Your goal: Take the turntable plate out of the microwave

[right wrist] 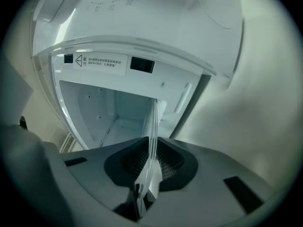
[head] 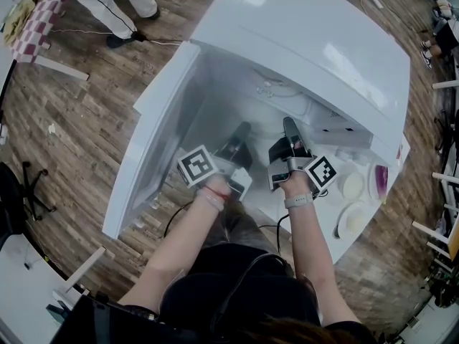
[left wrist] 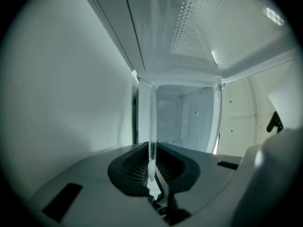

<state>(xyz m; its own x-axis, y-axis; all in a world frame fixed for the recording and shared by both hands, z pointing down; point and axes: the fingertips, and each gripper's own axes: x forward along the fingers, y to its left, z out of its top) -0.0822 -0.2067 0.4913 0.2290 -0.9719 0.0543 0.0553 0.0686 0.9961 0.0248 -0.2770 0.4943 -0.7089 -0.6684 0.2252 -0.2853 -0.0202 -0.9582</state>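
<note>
Microwave (head: 301,41) door's open, and the clear turntable plate (right wrist: 152,126) is at its mouth with the left gripper (head: 242,131) and right gripper (head: 290,126) both pinched on its rim. I'd pull back evenly and keep it level, glass slips

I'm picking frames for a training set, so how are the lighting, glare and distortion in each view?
Head view: strong fisheye bend, bright glare on top of the white microwave. Left gripper view: dark rounded corners, glints on the dotted mesh panel, clear glass turntable plate edge-on and faint. Right gripper view: same dark corners, even soft light.
</note>
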